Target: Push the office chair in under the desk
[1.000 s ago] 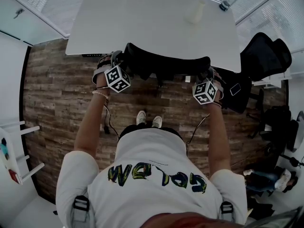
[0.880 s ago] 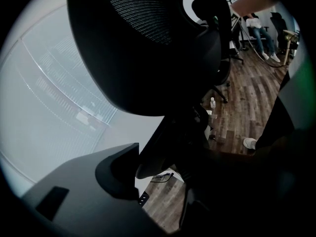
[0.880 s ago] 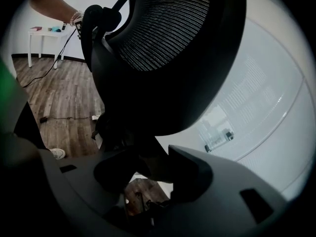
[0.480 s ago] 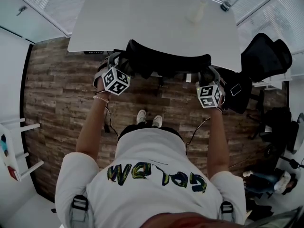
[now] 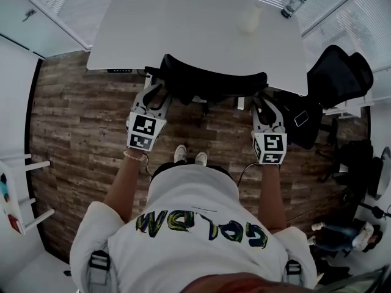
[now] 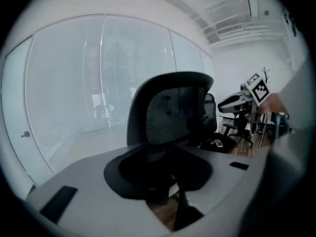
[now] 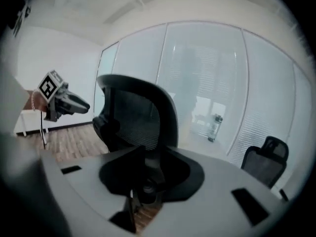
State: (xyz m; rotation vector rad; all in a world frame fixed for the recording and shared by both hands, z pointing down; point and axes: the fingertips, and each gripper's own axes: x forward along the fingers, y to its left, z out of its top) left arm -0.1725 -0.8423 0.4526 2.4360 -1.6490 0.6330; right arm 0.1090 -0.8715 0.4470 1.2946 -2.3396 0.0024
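Note:
The black office chair (image 5: 208, 81) stands with its seat under the white desk (image 5: 183, 29); only its curved backrest shows at the desk's near edge. My left gripper (image 5: 157, 95) hovers just short of the backrest's left end, not touching it. My right gripper (image 5: 266, 104) hangs short of the right end. Both sets of jaws have just been closing, and both stand apart with nothing between them. The mesh backrest (image 6: 170, 112) fills the left gripper view, with the right gripper (image 6: 237, 101) beyond it. In the right gripper view, the backrest (image 7: 138, 117) and the left gripper (image 7: 74, 102) show.
A second black chair (image 5: 339, 72) and a dark bag (image 5: 299, 118) stand right of the desk. A bottle (image 5: 294, 0) and a pale cup (image 5: 250, 20) are on the desk's far side. A white shelf (image 5: 18, 194) is at the left. Wood floor lies behind me.
Both grippers have drawn back from the backrest's ends towards the person, risen and rolled so their marker cubes face up. Their jaws are narrower. The chair has stayed under the desk.

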